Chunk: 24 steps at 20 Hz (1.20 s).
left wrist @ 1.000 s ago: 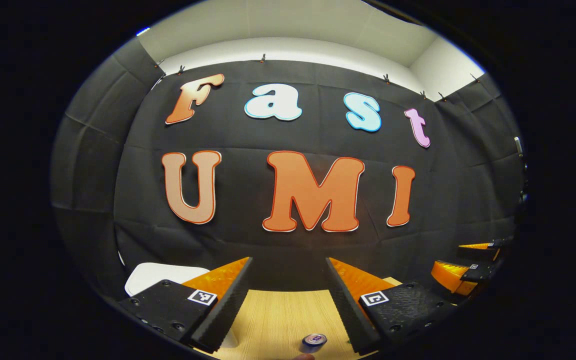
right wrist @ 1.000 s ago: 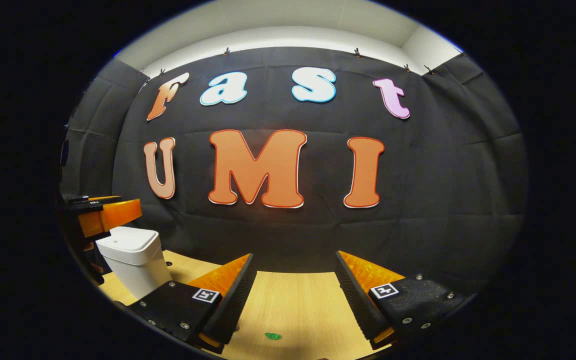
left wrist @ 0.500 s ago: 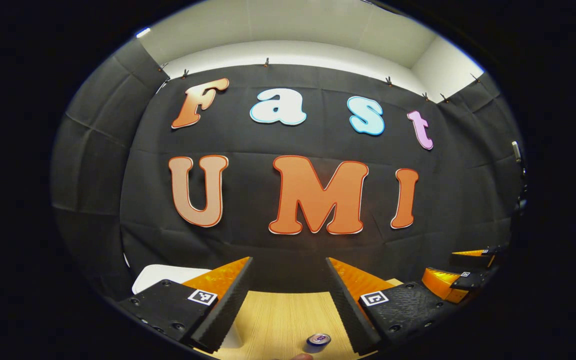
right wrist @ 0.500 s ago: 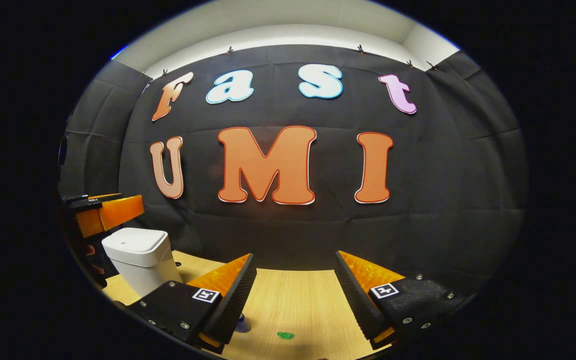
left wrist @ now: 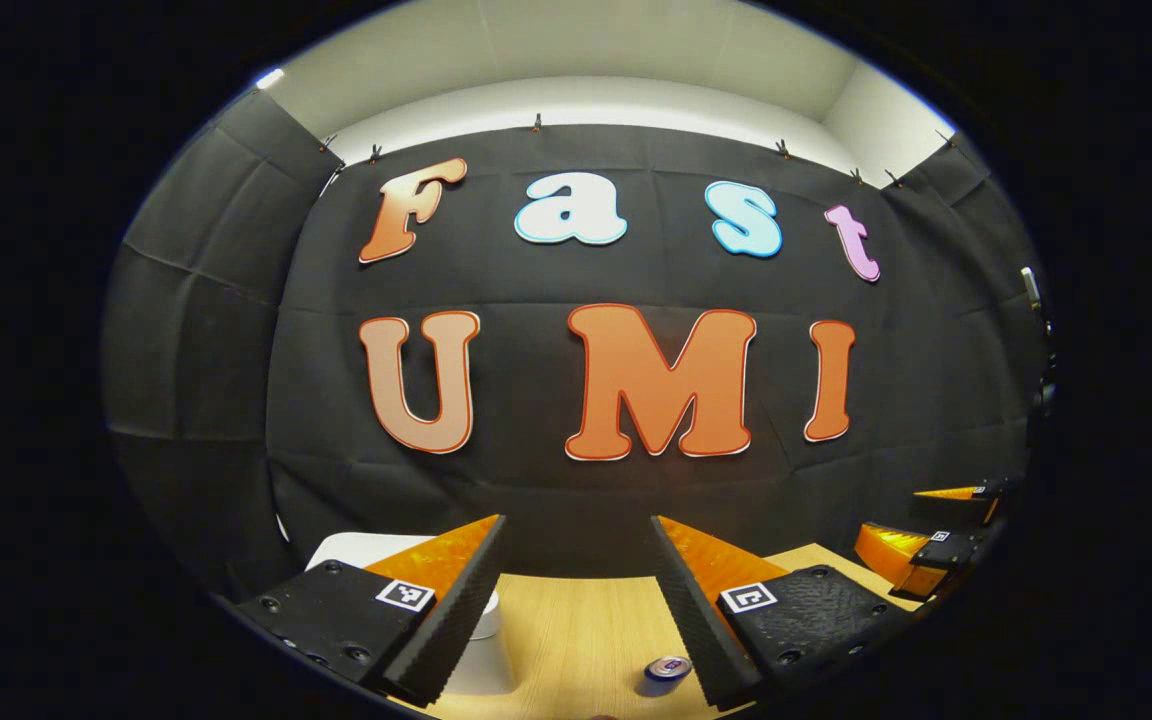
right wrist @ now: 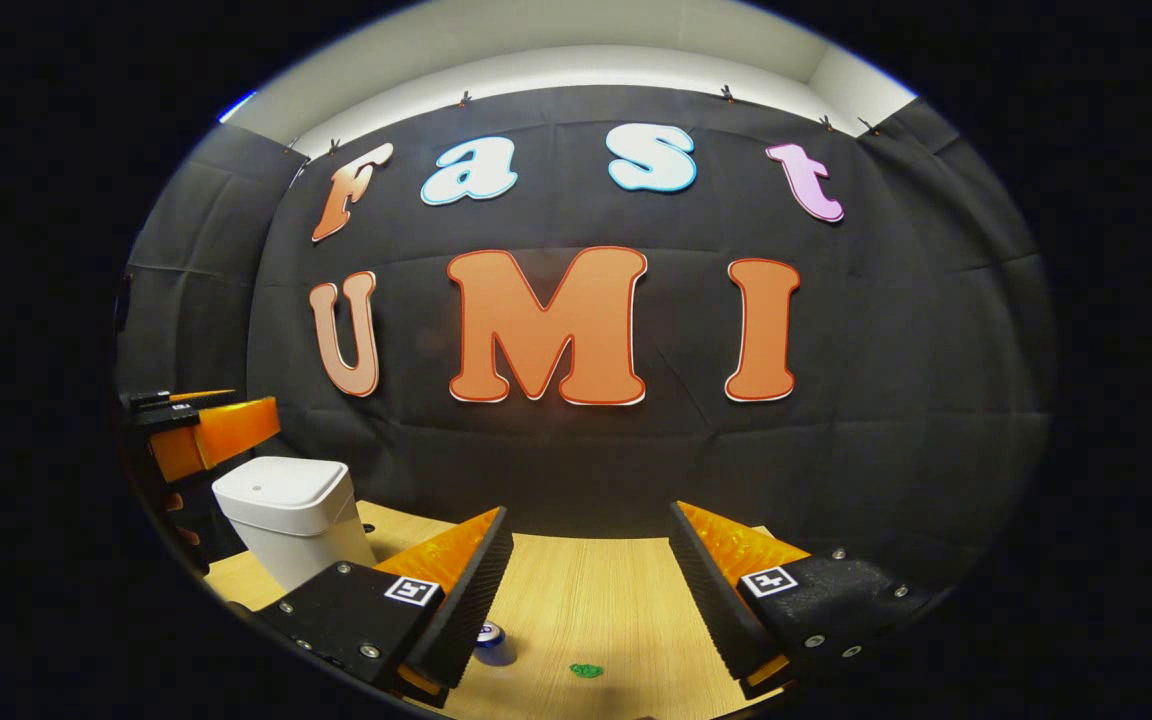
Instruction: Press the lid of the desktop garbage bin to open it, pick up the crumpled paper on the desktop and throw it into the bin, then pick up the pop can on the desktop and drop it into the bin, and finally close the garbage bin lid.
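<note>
The left claw's finger [left wrist: 446,610] hides most of the bin [left wrist: 481,655]; the pop can [right wrist: 492,643] is half hidden; the green crumpled paper [right wrist: 586,670] is too small to make out.

A pale wooden table [right wrist: 596,590] runs up to the black cloth wall. On it, at nine o'clock in the right gripper view, stands a white bin [right wrist: 288,515] with its lid down. Toward six o'clock stands a can [right wrist: 492,640] upright, and just beside it lies a small green scrap [right wrist: 586,670].
</note>
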Tool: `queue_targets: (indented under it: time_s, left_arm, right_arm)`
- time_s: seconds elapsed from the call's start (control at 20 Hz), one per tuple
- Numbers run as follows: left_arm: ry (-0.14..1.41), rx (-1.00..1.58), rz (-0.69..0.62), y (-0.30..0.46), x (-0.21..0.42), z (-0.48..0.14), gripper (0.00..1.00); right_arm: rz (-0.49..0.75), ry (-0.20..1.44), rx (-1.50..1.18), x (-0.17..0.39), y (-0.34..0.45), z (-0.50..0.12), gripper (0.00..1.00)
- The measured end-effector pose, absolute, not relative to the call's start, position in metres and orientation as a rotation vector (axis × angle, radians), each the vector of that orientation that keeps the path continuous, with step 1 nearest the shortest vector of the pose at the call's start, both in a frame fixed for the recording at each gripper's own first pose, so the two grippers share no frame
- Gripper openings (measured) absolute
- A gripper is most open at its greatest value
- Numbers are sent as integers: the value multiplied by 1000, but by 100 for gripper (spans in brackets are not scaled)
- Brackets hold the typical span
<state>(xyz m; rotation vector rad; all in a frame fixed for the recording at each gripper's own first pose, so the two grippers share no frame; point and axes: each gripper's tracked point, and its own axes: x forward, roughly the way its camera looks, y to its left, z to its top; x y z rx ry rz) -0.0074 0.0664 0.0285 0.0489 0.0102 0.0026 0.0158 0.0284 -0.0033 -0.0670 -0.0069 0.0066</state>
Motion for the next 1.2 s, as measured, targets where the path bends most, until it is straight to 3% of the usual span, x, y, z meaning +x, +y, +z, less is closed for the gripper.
queue_targets:
  time_s: [0.2,0.3,0.4,0.45,0.6,0.7,0.75,0.8,1.2]
  left_arm:
    - [-2,68,54,86,-4,35,89]
    - [-13,97,91,105,-2,38,80]
    - [-8,102,115,121,1,38,68]
    - [-5,88,146,134,5,36,55]
    - [22,36,241,179,15,28,33]
    - [36,5,272,205,20,23,25]
    - [44,4,292,217,18,22,11]
    - [56,3,291,226,23,17,2]
    - [264,-83,281,255,32,-66,0]
  right_arm:
    - [11,-11,-67,20,30,-3,93]
    - [16,-2,-67,23,33,-5,93]
    - [20,1,-69,24,35,-7,94]
    - [22,0,-69,25,36,-7,94]
    - [26,1,-75,29,38,-8,94]
    - [29,8,-78,32,39,-10,94]
    - [30,12,-79,31,39,-12,94]
    - [27,16,-82,31,39,-13,94]
    - [34,37,-82,37,43,-21,94]
